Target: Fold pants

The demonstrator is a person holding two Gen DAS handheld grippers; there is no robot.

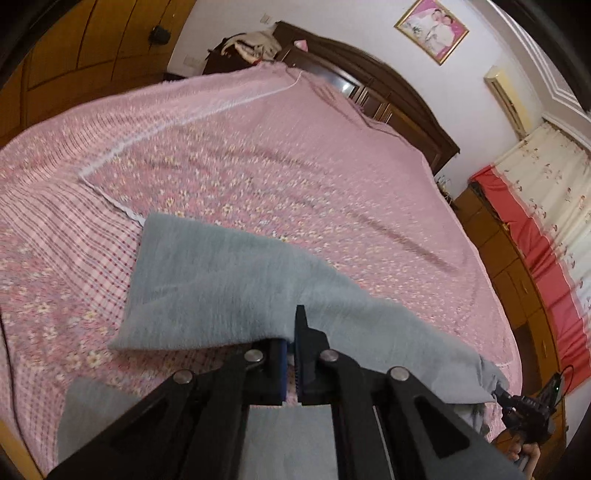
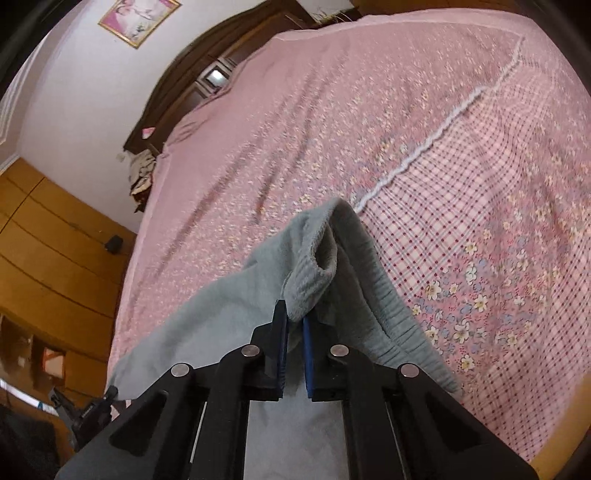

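Soft, even indoor light, no hard shadows. Motion blur smears the floral bedspread (image 1: pixel 258 166) in both views. Fisheye bends the walls, dark vignette at every corner. Small glare on the headboard (image 2: pixel 216 75).

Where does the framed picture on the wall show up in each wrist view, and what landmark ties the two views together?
Left wrist view: the framed picture hangs at the top right, above the dark headboard.
Right wrist view: the framed picture sits at the top left, cut by the frame's edge.
Shared landmark: the white lace seam running across the pink bedspread.
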